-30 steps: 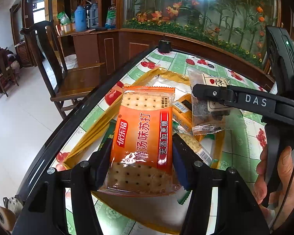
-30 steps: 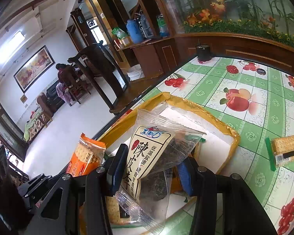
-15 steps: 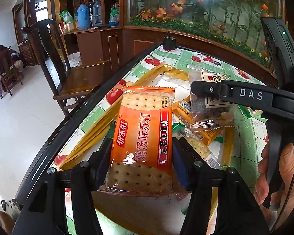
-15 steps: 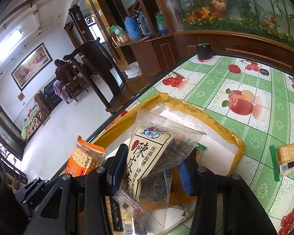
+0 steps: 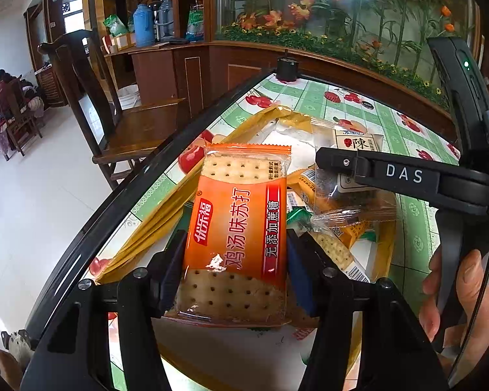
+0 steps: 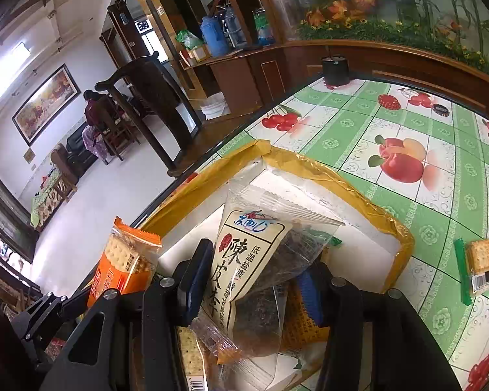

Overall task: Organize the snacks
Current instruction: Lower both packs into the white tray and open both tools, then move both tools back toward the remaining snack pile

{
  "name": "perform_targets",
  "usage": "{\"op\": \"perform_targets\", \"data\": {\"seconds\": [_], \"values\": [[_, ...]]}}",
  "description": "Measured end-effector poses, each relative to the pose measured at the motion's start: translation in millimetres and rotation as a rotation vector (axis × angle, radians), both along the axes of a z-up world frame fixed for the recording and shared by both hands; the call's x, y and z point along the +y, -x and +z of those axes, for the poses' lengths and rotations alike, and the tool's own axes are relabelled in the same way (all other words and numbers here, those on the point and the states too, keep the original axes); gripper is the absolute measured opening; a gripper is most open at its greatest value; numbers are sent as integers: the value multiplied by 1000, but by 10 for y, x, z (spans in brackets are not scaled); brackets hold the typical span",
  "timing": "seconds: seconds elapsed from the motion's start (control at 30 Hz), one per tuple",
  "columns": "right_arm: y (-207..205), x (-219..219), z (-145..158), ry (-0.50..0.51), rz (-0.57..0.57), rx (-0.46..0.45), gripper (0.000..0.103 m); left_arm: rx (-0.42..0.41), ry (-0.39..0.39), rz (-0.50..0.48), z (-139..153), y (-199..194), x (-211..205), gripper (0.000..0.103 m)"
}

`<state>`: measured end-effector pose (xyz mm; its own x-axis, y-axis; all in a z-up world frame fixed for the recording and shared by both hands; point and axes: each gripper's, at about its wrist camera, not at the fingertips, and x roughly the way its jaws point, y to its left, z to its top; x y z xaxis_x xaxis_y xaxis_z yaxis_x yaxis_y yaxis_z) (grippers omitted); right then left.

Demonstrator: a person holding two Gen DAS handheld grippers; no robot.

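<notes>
since a second ago the shallow white box with yellow taped rim [image 6: 404,244] looks closer under both tools, and the loose packets in it now lie right beneath the right gripper [image 6: 254,290]; the cracker pack and the plum bag sit in their grips as before. the left gripper [image 5: 234,257] points steeply down over the near end of the box, its blue-padded fingers [image 5: 298,273] pinching the lower half of an orange plastic pack of soda crackers with white chinese lettering [image 5: 238,228], which stands upright between them with its top leaning away from the camera. the right gripper, also angled down, has a clear plastic bag of dark dried plums with a cream label [image 6: 254,260] between its fingers [image 6: 194,280]; its jaws are opening, yet the pads look still in contact with the bag's sides. in the left view the right tool's black arm crosses above the box, and the person's right hand [image 5: 466,290] wraps its handle at the lower right edge. below the bag, inside the box, lie small orange cracker packets [image 6: 218,348]. the box rests on the desk [image 6: 433,150], covered in a green and white fruit-print cloth. a green-edged cracker packet [image 6: 482,260] lies on the cloth outside the box, to its right.
</notes>
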<state>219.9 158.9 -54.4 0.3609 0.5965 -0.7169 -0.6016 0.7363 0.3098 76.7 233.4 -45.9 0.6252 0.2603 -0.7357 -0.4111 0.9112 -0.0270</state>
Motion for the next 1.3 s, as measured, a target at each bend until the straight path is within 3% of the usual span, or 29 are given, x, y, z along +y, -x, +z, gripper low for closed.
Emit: {"op": "perform_targets", "data": {"seconds": [0.17,0.23,0.27,0.33,0.53,0.83,1.3], "values": [[15,29,19,38,-5,-13,54,15,24,-2,5,-18,5,58],[34,2,52,45,-17,-28,64,19,24,21,34,-13,20,81],[43,-18,71,48,-24,-32,71,14,13,34,62,-1,21,85],[54,-64,127,63,-43,-46,80,2,-7,49,120,26,15,85],[185,-323,315,51,-71,-78,87,-28,-22,61,249,100,-19,86],[424,-1084,427,16,-164,-98,87,-46,-29,5,324,98,-331,86],[736,-2509,346,34,-377,-86,87,-32,-35,-128,337,-181,-1060,85]]}}
